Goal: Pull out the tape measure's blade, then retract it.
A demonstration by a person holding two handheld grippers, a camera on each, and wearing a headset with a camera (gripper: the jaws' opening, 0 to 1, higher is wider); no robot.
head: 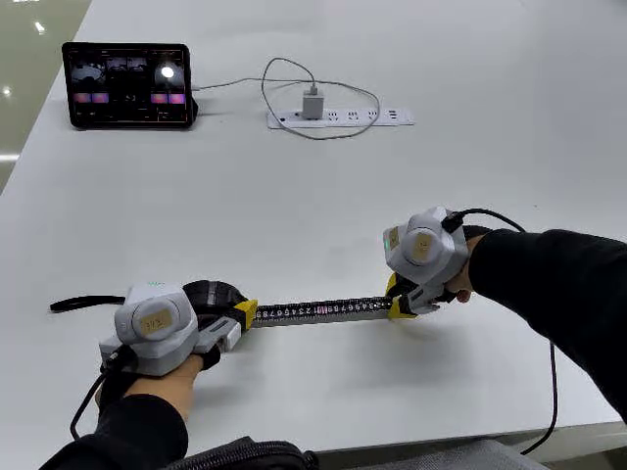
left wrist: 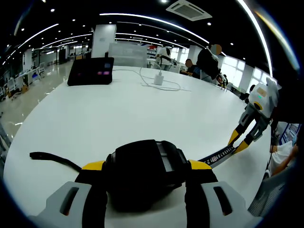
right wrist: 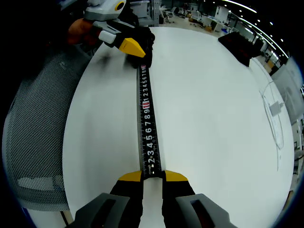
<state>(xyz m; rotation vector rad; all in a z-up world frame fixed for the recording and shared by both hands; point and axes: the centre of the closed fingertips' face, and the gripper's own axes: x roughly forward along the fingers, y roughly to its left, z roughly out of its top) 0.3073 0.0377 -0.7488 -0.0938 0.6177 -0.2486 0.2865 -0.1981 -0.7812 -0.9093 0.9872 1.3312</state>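
At the near edge of the white desk (head: 323, 206), around 7 o'clock in the head view, the left gripper (head: 233, 318) has its jaws clamped on either side of the black tape measure case (head: 211, 294). The case's wrist strap (head: 83, 303) trails off toward 9 o'clock. The blade (head: 318, 310) stretches out of the case toward 3 o'clock. There the right gripper (head: 400, 304) pinches its tip between narrow jaws. Farther back, a tablet (head: 127, 85) stands at 11 o'clock. A power strip (head: 343, 117) with a charger (head: 312, 103) plugged in lies at 12.
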